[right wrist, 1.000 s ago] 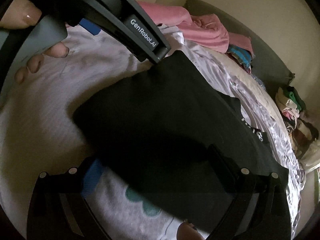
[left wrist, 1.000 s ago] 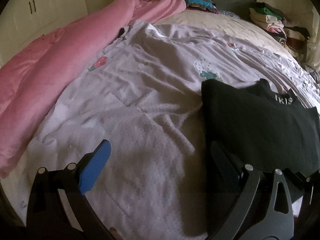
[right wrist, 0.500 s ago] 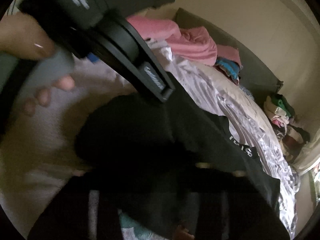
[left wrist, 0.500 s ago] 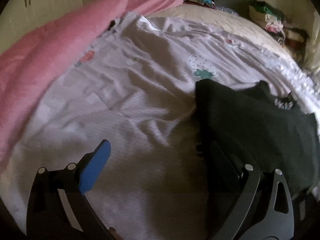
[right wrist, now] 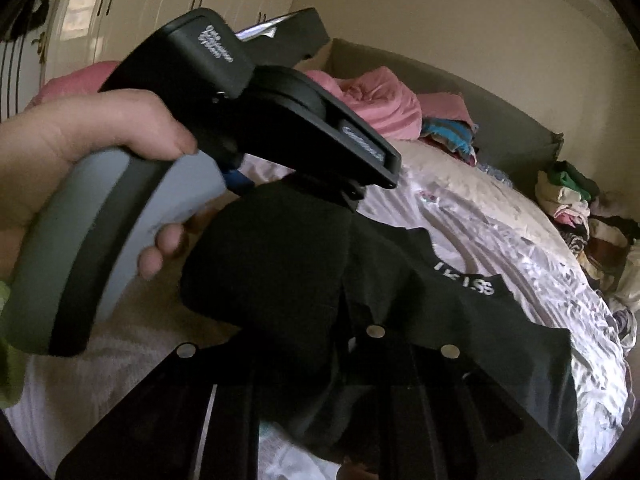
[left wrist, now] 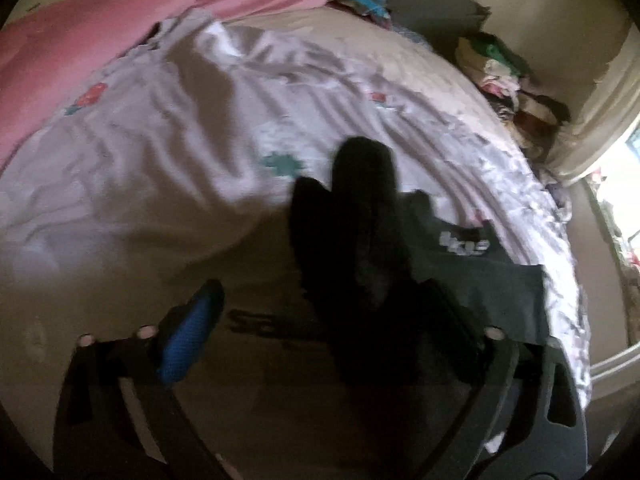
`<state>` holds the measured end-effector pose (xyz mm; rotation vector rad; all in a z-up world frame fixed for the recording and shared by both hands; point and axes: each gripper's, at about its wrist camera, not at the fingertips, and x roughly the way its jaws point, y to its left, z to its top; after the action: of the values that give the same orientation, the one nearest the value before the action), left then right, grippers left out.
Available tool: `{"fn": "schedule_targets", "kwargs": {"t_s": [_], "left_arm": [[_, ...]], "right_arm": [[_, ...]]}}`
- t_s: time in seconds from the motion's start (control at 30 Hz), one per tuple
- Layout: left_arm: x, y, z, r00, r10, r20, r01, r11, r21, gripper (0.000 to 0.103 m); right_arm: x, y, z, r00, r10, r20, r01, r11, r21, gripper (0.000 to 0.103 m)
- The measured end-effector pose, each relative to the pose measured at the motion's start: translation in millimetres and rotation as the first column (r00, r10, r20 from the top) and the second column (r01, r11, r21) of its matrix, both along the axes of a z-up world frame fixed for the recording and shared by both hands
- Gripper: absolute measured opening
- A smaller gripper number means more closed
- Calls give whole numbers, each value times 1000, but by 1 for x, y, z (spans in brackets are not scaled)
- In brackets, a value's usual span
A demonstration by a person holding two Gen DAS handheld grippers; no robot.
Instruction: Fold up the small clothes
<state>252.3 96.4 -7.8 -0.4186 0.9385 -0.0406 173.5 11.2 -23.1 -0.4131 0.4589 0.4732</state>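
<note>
A small black garment [left wrist: 472,264] with white lettering on its waistband lies on the bed; one side of it is lifted and bunched. It also shows in the right wrist view [right wrist: 304,264]. My right gripper [right wrist: 340,344] has its jaws close together on the black cloth and holds it up. My left gripper [left wrist: 332,324] is open, with a blue pad on its left finger [left wrist: 188,336]; the cloth hangs in front of its right finger. In the right wrist view the left gripper body [right wrist: 256,108] and the hand holding it sit just above the raised cloth.
A wrinkled pale patterned sheet [left wrist: 160,128] covers the bed. A pink blanket [left wrist: 80,40] lies along the far left. Piles of clothes [left wrist: 504,76] sit at the far right corner, and more [right wrist: 448,132] by the grey headboard. White cupboards stand behind.
My right gripper has closed on the black garment and lifted its side off the sheet. The left gripper has risen and swung right above the garment, still open.
</note>
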Motion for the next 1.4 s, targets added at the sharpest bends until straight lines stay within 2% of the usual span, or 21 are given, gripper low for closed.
{"fn": "schedule_targets", "kwargs": {"t_s": [0.03, 0.07, 0.1, 0.13, 0.23, 0.4, 0.67, 0.97, 1.17, 1.27, 1.37, 1.4], "left_arm": [[1, -6, 1, 1000, -11, 1, 11, 1000, -16, 58], [1, -11, 3, 1000, -20, 3, 20, 1000, -22, 51], [2, -19, 6, 999, -37, 9, 37, 999, -20, 38], [2, -26, 9, 999, -44, 15, 44, 999, -11, 30], [-1, -44, 23, 996, -68, 52, 67, 997, 26, 21], [-5, -74, 50, 989, -115, 96, 109, 991, 73, 20], [-7, -125, 77, 974, -184, 136, 167, 978, 125, 20], [2, -179, 76, 964, -238, 118, 221, 965, 145, 20], [10, -210, 62, 961, -265, 81, 252, 957, 143, 20], [16, -224, 52, 959, -277, 54, 266, 951, 156, 22], [22, -237, 39, 957, -288, 25, 282, 948, 148, 28], [24, -240, 36, 957, -290, 18, 285, 948, 141, 34]], "right_arm": [[-2, -4, 2, 1000, -2, 7, 2, 1000, 5, 12], [-4, -7, 4, 1000, -6, 11, 6, 1000, 9, 12], [-7, -10, 6, 1000, -11, 14, 11, 1000, 16, 12], [-8, -15, 8, 1000, -15, 14, 15, 999, 30, 12], [-13, -28, 15, 999, -40, 19, 39, 997, 68, 12], [-21, -58, 29, 996, -85, 18, 81, 984, 156, 11], [-34, -101, 45, 987, -156, 33, 145, 964, 223, 11], [-33, -151, 40, 974, -227, -5, 220, 939, 266, 11], [-27, -178, 28, 965, -253, -64, 260, 921, 291, 11], [-22, -193, 20, 959, -250, -134, 281, 900, 332, 11], [-14, -210, 9, 945, -241, -222, 311, 871, 381, 12], [-10, -218, 3, 935, -236, -265, 329, 854, 403, 12]]}}
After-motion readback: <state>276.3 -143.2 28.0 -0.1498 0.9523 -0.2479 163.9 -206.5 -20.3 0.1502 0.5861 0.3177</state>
